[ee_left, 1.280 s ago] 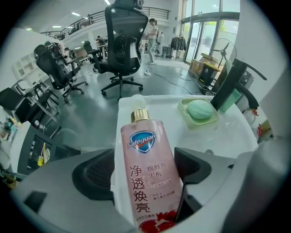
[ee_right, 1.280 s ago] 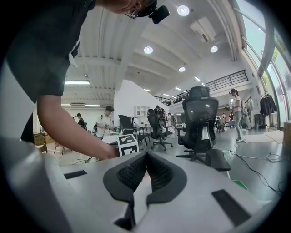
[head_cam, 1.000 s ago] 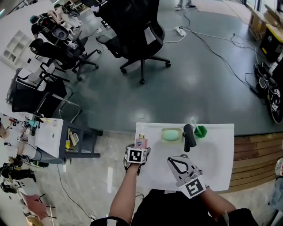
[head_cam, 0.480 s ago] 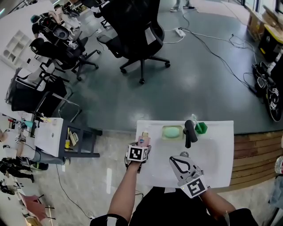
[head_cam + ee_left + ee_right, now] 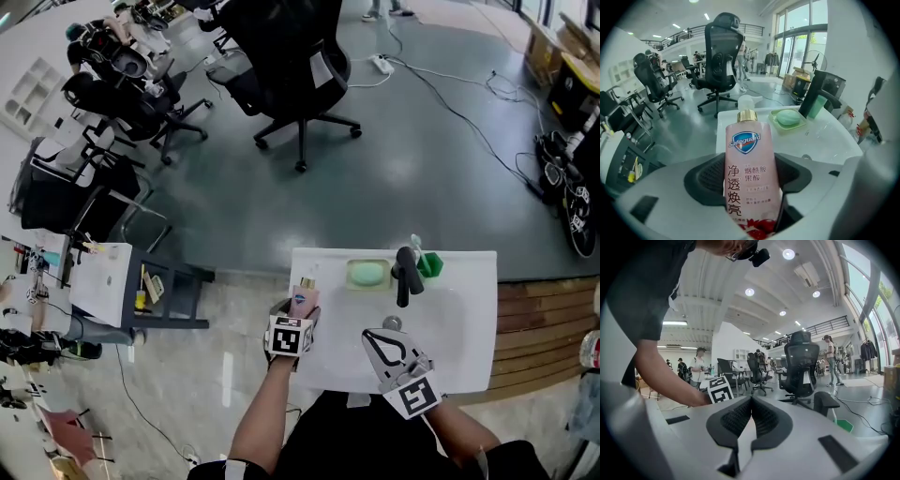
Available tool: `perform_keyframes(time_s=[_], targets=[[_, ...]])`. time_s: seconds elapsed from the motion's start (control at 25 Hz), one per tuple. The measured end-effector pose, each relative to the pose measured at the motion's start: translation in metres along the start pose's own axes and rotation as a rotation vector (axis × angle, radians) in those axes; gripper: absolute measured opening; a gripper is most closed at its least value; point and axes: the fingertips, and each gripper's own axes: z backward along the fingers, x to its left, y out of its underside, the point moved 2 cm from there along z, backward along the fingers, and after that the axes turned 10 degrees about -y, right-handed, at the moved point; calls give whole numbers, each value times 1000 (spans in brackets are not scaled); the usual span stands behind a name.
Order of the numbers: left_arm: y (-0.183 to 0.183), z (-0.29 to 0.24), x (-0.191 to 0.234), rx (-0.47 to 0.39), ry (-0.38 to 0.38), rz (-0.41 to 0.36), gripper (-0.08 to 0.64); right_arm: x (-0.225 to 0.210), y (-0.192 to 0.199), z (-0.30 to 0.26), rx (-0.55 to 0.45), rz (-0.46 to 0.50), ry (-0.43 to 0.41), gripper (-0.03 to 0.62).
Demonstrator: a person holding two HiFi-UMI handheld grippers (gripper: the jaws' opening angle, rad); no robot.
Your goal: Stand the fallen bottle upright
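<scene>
While the jaws of the left gripper (image 5: 750,174) are closing, the pink bottle (image 5: 748,149) stands between them, and both dark pads (image 5: 707,174) meet its sides; the label faces the camera and the gold cap (image 5: 746,115) points away from the gripper, toward the soap dish (image 5: 788,120). Whether the bottle base rests on the surface cannot be determined; the lower end is hidden by the jaws.

Head view: the left gripper (image 5: 292,319) is at the left front edge of the white basin (image 5: 473,356); the bottle (image 5: 302,299) projects beyond its tips, just inside that edge; the marker cube (image 5: 288,337) sits behind the jaws.

Right gripper (image 5: 750,404): the jaws are pressed together with nothing between them; in the head view it (image 5: 379,339) hovers over the front of the basin bowl, well apart from the bottle.

Rear of the basin, left to right: soap dish (image 5: 367,274) with a green soap bar; black faucet (image 5: 403,274); green cup (image 5: 429,265), just beside the faucet.

Beyond the basin, a black office chair (image 5: 298,66) stands on the grey floor (image 5: 422,178).
</scene>
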Motion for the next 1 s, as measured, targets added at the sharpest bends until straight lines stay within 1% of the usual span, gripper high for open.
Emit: perform_keyframes(time_s=[0.12, 0.32, 0.56, 0.84, 1.0], targets=[[-4, 17, 5, -87, -6, 7, 311, 6, -2, -5, 16, 14, -13, 14], [-12, 46, 15, -233, -21, 42, 311, 15, -7, -13, 12, 29, -28, 14], [-29, 71, 32, -428, -12, 118, 310, 30, -6, -26, 50, 46, -55, 14], [-62, 74, 37, -633, 7, 175, 311, 30, 5, -29, 81, 39, -54, 14], [-81, 64, 44, -750, -10, 200, 311, 26, 18, -28, 124, 40, -47, 14]])
